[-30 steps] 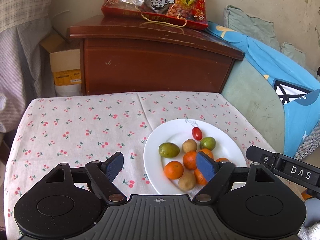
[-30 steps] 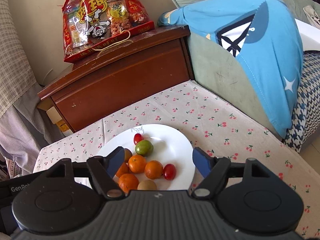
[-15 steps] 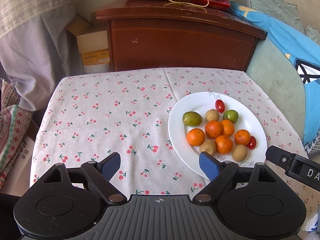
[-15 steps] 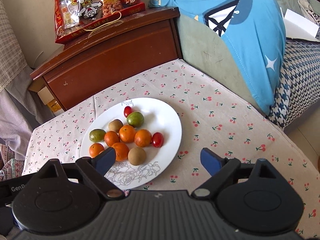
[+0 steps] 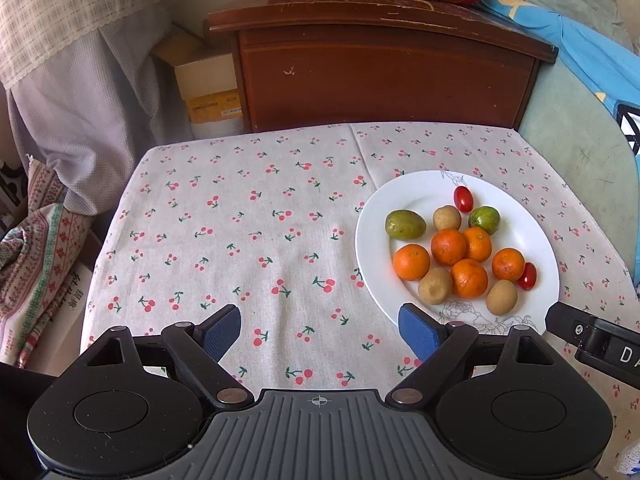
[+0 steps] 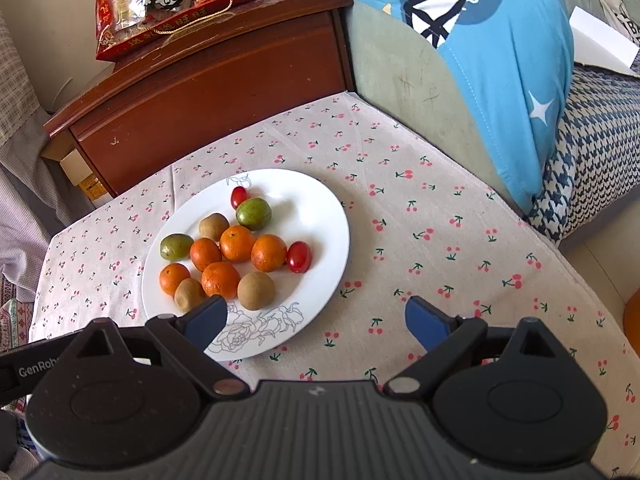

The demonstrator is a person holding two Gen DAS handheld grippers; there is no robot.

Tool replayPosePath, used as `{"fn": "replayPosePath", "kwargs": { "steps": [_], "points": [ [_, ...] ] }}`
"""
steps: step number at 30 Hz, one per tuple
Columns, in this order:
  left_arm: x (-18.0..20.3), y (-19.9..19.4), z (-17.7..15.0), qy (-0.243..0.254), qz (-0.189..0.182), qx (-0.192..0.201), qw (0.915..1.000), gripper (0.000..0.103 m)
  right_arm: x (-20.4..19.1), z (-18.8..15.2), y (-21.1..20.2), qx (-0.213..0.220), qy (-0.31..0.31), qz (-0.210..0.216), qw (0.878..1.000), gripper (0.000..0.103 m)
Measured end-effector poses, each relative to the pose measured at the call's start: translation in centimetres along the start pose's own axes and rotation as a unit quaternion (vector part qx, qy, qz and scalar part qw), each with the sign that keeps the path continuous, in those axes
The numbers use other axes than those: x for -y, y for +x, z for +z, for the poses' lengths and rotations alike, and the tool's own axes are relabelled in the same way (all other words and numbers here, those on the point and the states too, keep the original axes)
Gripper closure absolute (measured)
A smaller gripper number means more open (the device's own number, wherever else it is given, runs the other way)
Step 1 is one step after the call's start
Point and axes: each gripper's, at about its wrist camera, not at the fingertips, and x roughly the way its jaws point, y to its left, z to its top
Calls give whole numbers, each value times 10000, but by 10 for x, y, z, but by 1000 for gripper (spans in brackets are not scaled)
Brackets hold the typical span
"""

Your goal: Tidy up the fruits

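Both grippers, left (image 5: 320, 332) and right (image 6: 316, 320), jaws apart and empty, just short of the fruit-laden white plate (image 6: 320, 216).

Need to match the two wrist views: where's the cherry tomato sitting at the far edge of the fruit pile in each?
Left wrist: cherry tomato at the pile's far end, upper middle of the white plate, right of centre.
Right wrist: same tomato, far side of the plate, left of centre.
Shared landmark: the round green fruit right beside it.
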Motion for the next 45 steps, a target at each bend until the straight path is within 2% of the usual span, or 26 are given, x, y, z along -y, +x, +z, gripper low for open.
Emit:
{"fn": "replayPosePath", "kwargs": {
  "steps": [18, 30, 45],
  "points": [
    [12, 2, 3, 202, 116, -48, 9997, 15, -4, 0, 10, -138, -150, -72, 9998, 8],
    [23, 3, 3, 460, 295, -14, 9985, 15, -8, 1, 13, -122, -305, -160, 9993, 8],
    [20, 2, 4, 537, 365, 21, 9979, 15, -12, 2, 13, -60, -415, -195, 9989, 8]
  ]
}}
